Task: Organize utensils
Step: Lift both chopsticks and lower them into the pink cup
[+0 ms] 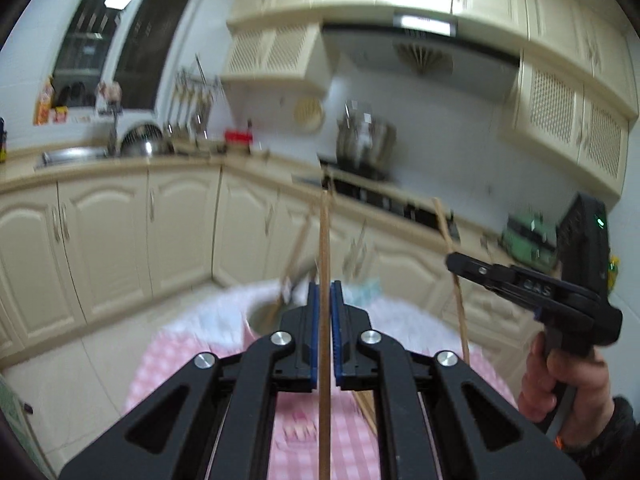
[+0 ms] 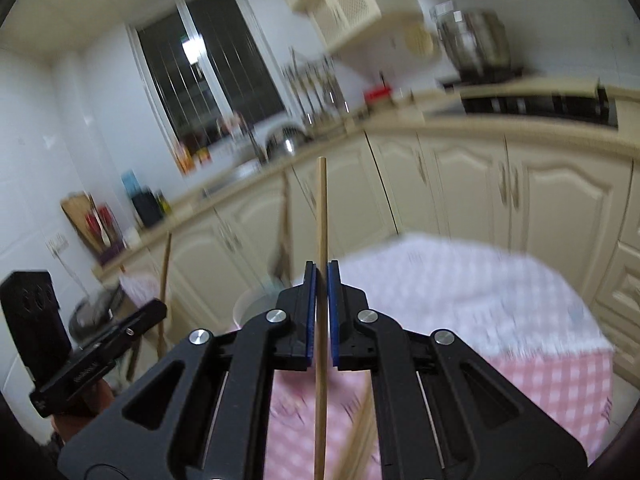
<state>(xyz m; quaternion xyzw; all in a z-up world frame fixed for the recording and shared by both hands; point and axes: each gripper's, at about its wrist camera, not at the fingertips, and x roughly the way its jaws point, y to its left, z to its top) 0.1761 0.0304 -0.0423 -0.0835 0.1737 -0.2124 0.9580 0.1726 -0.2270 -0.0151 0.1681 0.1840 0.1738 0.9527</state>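
Left wrist view shows the left gripper (image 1: 325, 292) with its fingers (image 1: 313, 320) pinching 1 wooden chopstick (image 1: 324, 240) that runs straight up between the blue pads. Right wrist view shows the same on the other side: the right gripper (image 2: 322, 280) is closed on a second chopstick (image 2: 321, 216), also upright. Both sticks are lifted well above the bench (image 1: 180, 360), which wears a pink checked cloth.

Ahead of the fingers stands a pale utensil cup (image 1: 262, 316) that already holds a few blurred utensils, so part of the sorting looks done. I judge the 2 held sticks are on their way to it, not yet dropped in. More chopsticks (image 2: 362, 432) seem to lie on the cloth below, so work is left.

Kitchen cabinets (image 1: 120, 232), a sink (image 1: 68, 156) and a steel pot (image 1: 366, 136) on the stove are well apart and no hindrance. Utensils leaning out of the cup could foul an incoming stick, and the 2 grippers are near each other.
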